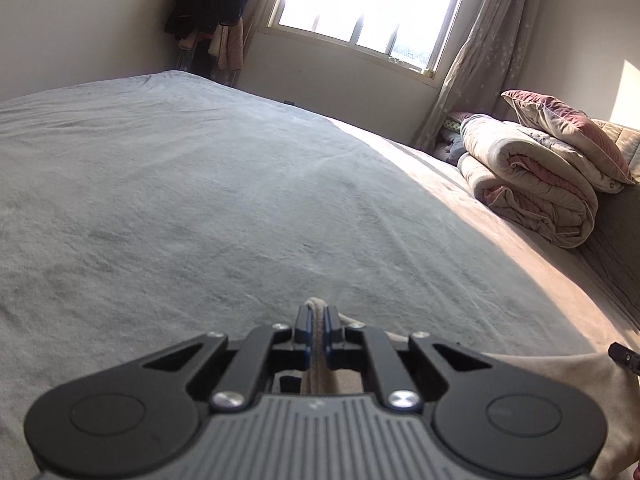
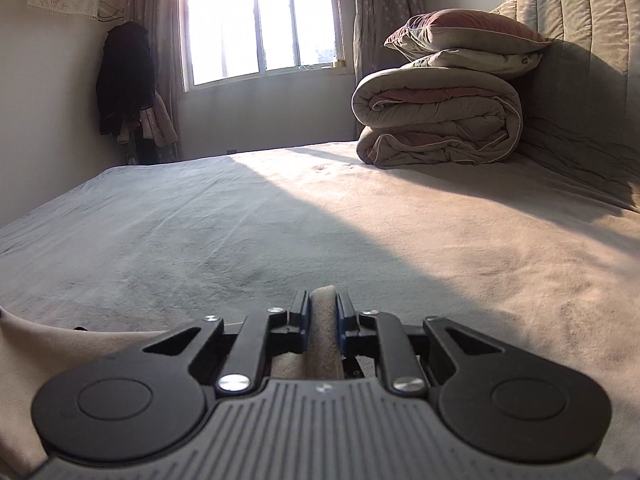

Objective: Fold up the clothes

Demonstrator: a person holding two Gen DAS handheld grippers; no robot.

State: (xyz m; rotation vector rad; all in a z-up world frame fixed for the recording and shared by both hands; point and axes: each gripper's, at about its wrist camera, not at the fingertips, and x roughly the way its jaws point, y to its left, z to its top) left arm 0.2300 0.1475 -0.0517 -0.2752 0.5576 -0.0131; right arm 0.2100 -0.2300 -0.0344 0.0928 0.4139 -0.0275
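A soft beige fleece garment [image 1: 552,392] is gripped by both tongs above a wide bed covered with a grey plush sheet [image 1: 200,200]. In the left wrist view, a thin bunched fold of the garment is pinched between the blue-lined pads of the black two-finger left gripper [image 1: 316,330]; the jaws are drawn almost fully together, and the fabric stands up just past the fingertips and runs back between the fingers toward the gripper body. The rest of the cloth is seen spreading out to the lower right of the tongs, just above the sheet; whether it touches the sheet cannot be told. A small black part [image 1: 624,354] is seen at the right edge beside the cloth; what it is cannot be told.

In the right wrist view, a thicker rolled edge of the same garment [image 2: 326,328] is clamped between the pads of the black two-finger right gripper [image 2: 323,316]; the jaws are held narrow, spaced only by the thickness of the fold. The remaining cloth is seen hanging off to the lower left of these tongs.

Well apart from both tongs, a folded beige and pink quilt [image 2: 436,116] with a pillow [image 2: 464,32] on top is set against the padded headboard [image 2: 580,60]. A bright window [image 2: 260,20] and dark hanging coats [image 2: 124,80] are seen beyond the bed.
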